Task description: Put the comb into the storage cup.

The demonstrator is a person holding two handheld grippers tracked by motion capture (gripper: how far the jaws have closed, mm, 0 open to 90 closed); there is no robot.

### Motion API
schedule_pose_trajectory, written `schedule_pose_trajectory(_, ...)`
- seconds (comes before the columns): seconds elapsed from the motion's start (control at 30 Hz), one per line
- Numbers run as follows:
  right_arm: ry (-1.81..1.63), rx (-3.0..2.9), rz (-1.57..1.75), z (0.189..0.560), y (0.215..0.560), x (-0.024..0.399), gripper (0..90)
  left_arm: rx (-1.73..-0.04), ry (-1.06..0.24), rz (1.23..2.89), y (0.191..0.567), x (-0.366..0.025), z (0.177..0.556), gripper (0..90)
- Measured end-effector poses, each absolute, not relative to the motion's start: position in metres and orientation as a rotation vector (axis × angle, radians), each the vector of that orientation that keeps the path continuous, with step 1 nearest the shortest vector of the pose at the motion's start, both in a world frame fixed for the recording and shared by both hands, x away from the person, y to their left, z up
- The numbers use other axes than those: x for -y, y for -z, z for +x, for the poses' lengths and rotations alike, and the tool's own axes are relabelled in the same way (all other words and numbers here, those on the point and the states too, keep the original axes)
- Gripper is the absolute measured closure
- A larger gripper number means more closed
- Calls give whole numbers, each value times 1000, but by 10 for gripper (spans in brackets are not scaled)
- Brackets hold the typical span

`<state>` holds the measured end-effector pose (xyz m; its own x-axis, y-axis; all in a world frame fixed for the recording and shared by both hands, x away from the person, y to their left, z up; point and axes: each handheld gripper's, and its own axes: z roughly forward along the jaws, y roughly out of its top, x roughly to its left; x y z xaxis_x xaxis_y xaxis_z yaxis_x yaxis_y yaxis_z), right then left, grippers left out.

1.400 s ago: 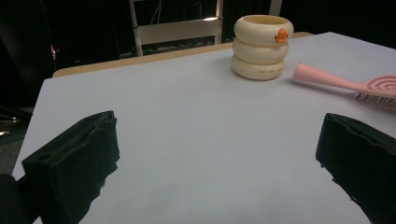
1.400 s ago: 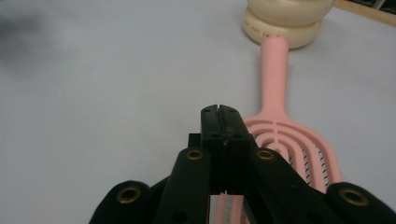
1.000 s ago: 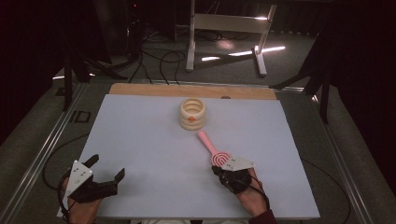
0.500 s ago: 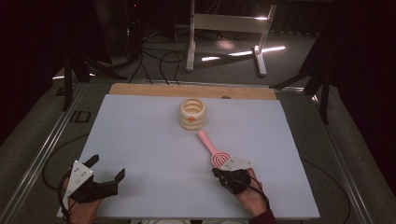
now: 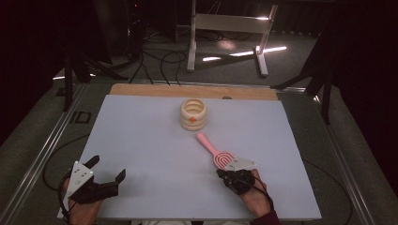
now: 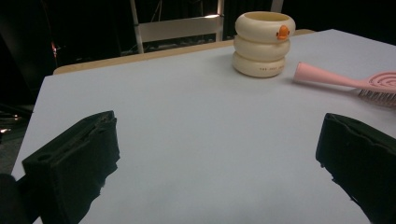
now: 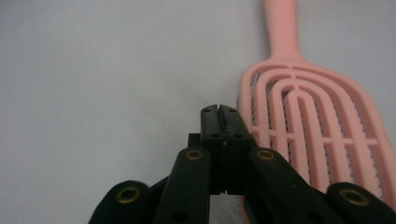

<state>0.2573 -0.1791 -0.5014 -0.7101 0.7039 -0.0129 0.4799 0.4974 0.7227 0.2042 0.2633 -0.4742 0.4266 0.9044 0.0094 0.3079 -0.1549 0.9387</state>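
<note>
Two grippers, split roles: my right gripper has jaws pressed together, empty, just beside the pink slotted plastic hairbrush, probably lining up a pickup. My left gripper rests apart, jaws spread wide, facing the cream ribbed ring-stack cup, likely the brush's holder.

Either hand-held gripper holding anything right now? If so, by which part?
Nothing is held. The right hand-held gripper is shut on nothing beside the pink hairbrush head; the left hand-held gripper is open over bare table.
</note>
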Motion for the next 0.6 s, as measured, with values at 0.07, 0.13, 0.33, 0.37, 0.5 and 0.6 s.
schedule_pose_trajectory(0.07,-1035,-2437,1001,258,502,181,898,-1065,-755,1693,474,-263,204,2)
schedule_pose_trajectory(0.13,-1035,-2434,1006,258,501,182,899,-1065,-754,1693,474,-263,204,1)
schedule_pose_trajectory(0.33,-1022,-2425,1031,259,501,188,898,-1065,-754,1694,474,-263,204,2)
schedule_pose_trajectory(0.37,-1024,-2423,1041,259,501,189,899,-1066,-754,1693,474,-263,204,1)
schedule_pose_trajectory(0.5,-1015,-2406,1068,260,500,196,899,-1066,-754,1693,474,-263,204,1)
schedule_pose_trajectory(0.6,-1012,-2391,1098,261,500,201,899,-1066,-754,1693,474,-263,204,2)
